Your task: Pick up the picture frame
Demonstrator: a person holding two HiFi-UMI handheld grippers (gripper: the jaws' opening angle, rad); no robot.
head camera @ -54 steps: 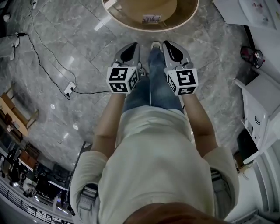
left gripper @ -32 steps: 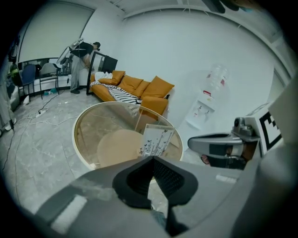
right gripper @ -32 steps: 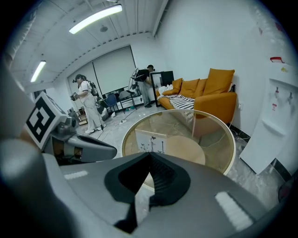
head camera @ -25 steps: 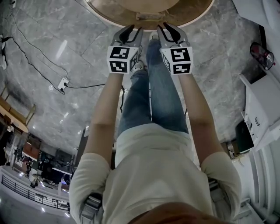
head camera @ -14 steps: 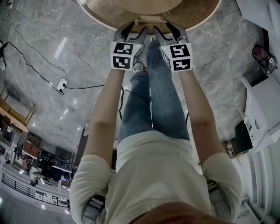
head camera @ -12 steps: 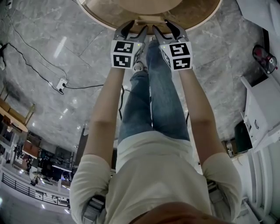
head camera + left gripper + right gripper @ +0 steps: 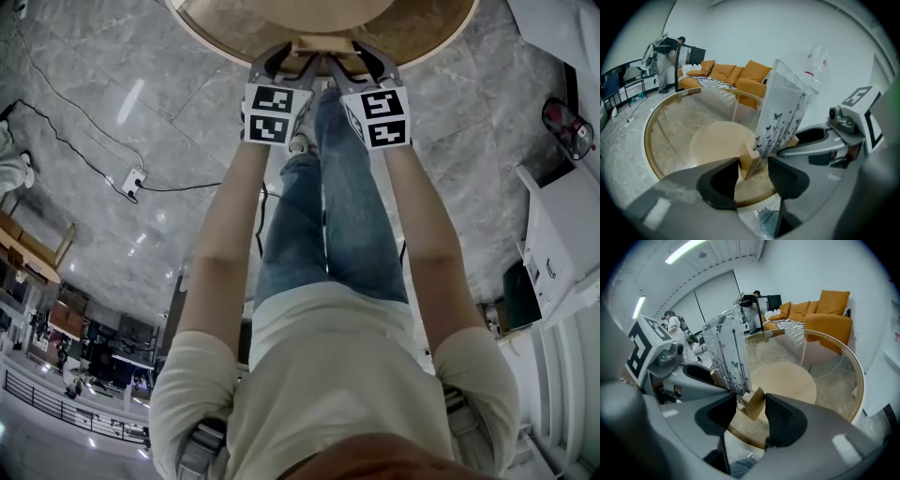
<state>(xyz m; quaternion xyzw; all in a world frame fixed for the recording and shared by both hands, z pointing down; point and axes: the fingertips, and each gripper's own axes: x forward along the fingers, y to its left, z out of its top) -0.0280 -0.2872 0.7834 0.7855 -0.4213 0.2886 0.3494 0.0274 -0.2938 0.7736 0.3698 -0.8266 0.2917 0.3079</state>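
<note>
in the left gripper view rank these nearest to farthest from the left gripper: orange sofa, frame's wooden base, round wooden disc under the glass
1. frame's wooden base: between the jaws, which have just been opening; not gripped.
2. round wooden disc: just beyond, beneath the glass tabletop.
3. orange sofa: far across the room, by the wall.

You've lowered the left gripper [image 7: 289, 64] and right gripper [image 7: 354, 64] to the picture frame [image 7: 323, 43]; their jaws have just been opening and now straddle its wooden base.
</note>
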